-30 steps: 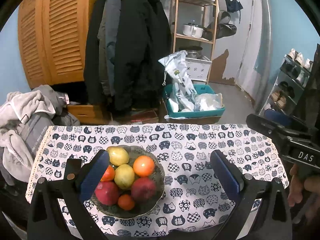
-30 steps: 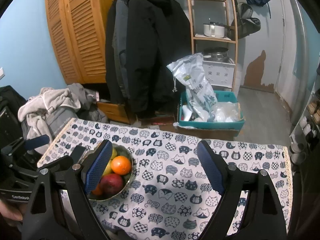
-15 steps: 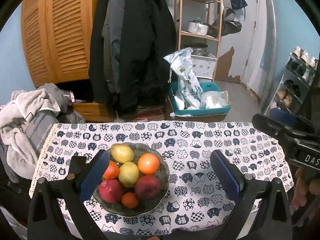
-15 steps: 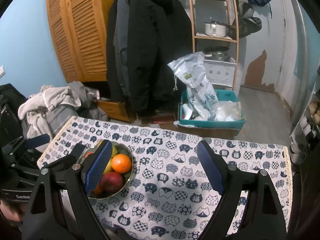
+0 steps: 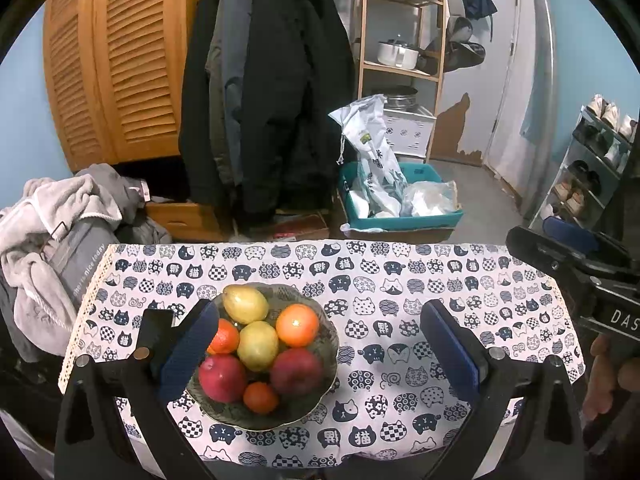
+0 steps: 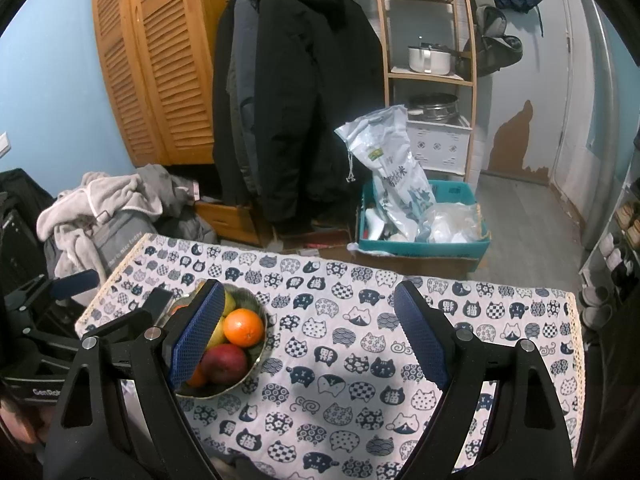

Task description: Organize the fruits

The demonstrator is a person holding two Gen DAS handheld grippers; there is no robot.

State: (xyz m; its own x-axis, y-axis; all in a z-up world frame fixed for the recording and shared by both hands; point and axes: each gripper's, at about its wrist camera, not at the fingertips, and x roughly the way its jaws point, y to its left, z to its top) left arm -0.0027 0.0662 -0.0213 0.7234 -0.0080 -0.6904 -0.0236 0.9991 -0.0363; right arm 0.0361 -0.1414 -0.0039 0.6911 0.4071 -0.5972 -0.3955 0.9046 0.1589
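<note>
Table, cat-print cloth: bare apart from the bowl.
Left gripper, right gripper: both jaws stood apart, holding nothing, above the table.
Bowl, left of centre: held all the fruit.
Fruits: pear, lemon, orange, two apples, tangerines. Judged: sorting not begun, or already gathered.

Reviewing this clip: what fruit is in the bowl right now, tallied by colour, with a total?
In the bowl:
Yellow-green fruits: 2
Orange fruits: 3
Red fruits: 2
Total: 7, counted from the left wrist view; the right wrist view hides part of the bowl behind a claw finger.
</note>
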